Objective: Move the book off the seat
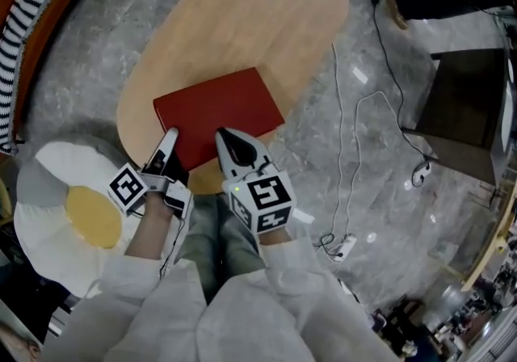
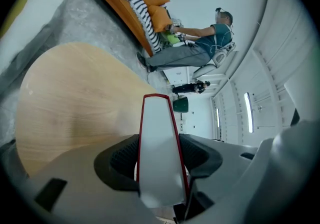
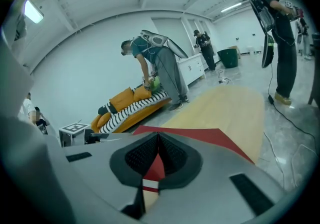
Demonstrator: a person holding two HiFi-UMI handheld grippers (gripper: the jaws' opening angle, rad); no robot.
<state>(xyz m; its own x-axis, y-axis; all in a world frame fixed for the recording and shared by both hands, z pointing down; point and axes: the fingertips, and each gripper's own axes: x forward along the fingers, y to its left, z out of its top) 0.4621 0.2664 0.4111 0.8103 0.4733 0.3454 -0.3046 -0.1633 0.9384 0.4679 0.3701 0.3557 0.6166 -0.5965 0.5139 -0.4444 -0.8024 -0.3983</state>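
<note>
- Book: a red hardback, shown lying flat over the near end of the oval wooden table. Whether it rests on the wood or is held just above it cannot be told.
- Left gripper: the jaws are closed across the book's full thickness at its near left corner. One pad is set on each cover and the white page block is seen between them.
- Right gripper: the jaws are drawn almost together and appear pinched on the red cover at the book's near edge, just beside the left gripper.
- Egg-shaped cushion: seen beyond the table's near left edge, apart from the book.
- Handling: the boards are judged stiff and the block moderately heavy. The smooth cover may slip. A hold across both covers is preferred, since a pinch on one cover alone could let the pages fall open.
</note>
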